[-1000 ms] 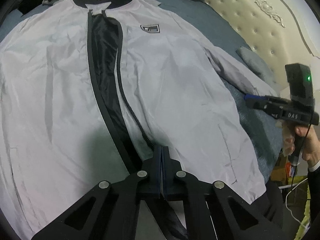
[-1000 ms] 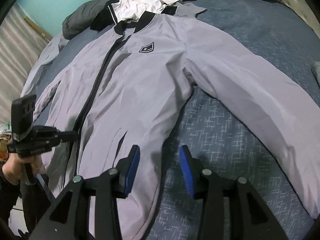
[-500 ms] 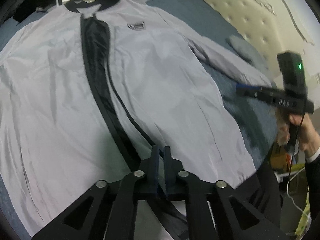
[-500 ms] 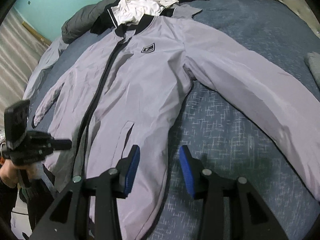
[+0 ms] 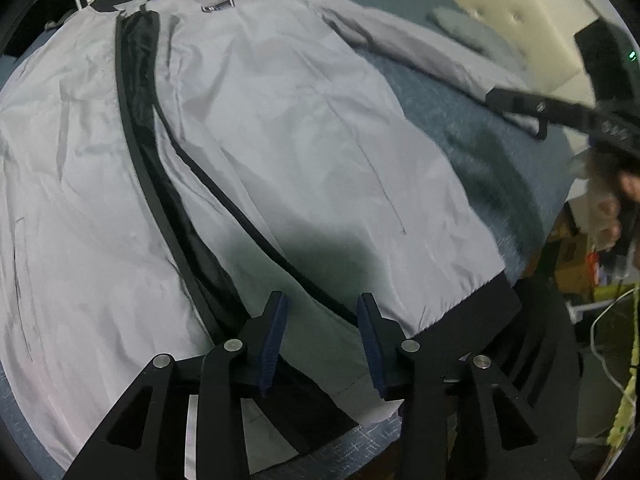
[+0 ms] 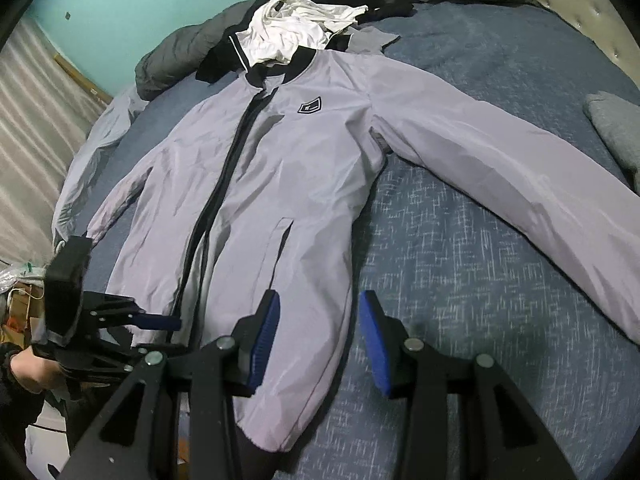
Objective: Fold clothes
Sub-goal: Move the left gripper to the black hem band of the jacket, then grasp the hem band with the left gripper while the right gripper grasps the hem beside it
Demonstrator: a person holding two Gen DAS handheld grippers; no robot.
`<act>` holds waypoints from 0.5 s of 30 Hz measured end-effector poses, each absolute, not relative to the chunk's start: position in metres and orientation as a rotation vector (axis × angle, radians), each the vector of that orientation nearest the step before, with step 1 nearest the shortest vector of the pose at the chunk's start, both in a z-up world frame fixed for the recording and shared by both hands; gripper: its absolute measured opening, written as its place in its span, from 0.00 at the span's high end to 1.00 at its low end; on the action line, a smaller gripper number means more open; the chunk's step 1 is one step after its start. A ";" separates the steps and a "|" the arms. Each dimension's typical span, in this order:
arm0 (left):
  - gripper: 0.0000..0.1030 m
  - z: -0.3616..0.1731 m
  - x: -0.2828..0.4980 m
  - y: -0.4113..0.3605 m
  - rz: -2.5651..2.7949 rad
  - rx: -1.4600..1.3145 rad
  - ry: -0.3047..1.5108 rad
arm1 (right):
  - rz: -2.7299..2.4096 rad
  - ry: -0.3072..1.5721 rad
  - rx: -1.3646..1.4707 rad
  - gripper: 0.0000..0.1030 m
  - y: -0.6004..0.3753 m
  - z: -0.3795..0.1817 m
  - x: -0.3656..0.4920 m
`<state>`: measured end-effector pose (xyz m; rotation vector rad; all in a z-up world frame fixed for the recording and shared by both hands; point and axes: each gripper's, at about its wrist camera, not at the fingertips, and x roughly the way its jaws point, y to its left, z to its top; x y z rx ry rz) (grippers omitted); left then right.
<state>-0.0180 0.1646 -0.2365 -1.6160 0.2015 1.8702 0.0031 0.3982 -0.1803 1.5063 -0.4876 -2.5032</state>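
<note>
Grey jacket [image 6: 280, 184] lies flat, front up, on the blue bedspread [image 6: 460, 272], collar far, hem near. Fabric is thin and smooth with a slight sheen, lightly creased; black ribbed collar and black hem band [image 5: 472, 312]. Zip [image 5: 160, 168] is part open, black lining showing in a long narrow wedge. One sleeve [image 6: 520, 176] stretches out to the right, its cuff cut off at the frame edge; the left sleeve [image 6: 88, 160] runs along the bed edge, half lost.

Left gripper [image 5: 320, 340]: black frame, dark blue ribbed pads, jaws opening, gap about half, nothing pinched; it hangs over the hem beside the zip. Right gripper [image 6: 320, 340]: bright blue pads, about half open, empty, above the jacket's side edge and bedspread.

Chest badge [image 6: 310, 106]: dark shield shape with pale marks, not readable. White lettering on the right gripper's body in the left view is blurred.

Far end: crumpled white garment [image 6: 296, 36] on black clothes, dark grey duvet [image 6: 192, 60] behind. Cream tufted headboard [image 5: 500, 4] to the right. Hand [image 6: 28, 368] on the left gripper's handle is mostly hidden.
</note>
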 end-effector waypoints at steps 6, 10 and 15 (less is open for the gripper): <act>0.62 -0.241 -0.013 0.171 1.878 -1.610 0.218 | -2.499 -0.481 1.515 0.59 0.399 -0.183 0.016; 0.90 -0.243 -0.014 0.168 1.874 -1.609 0.229 | -2.504 -0.501 1.510 0.59 0.402 -0.183 0.021; 0.96 -0.244 -0.017 0.161 1.867 -1.608 0.206 | -2.501 -0.520 1.514 0.59 0.401 -0.184 0.022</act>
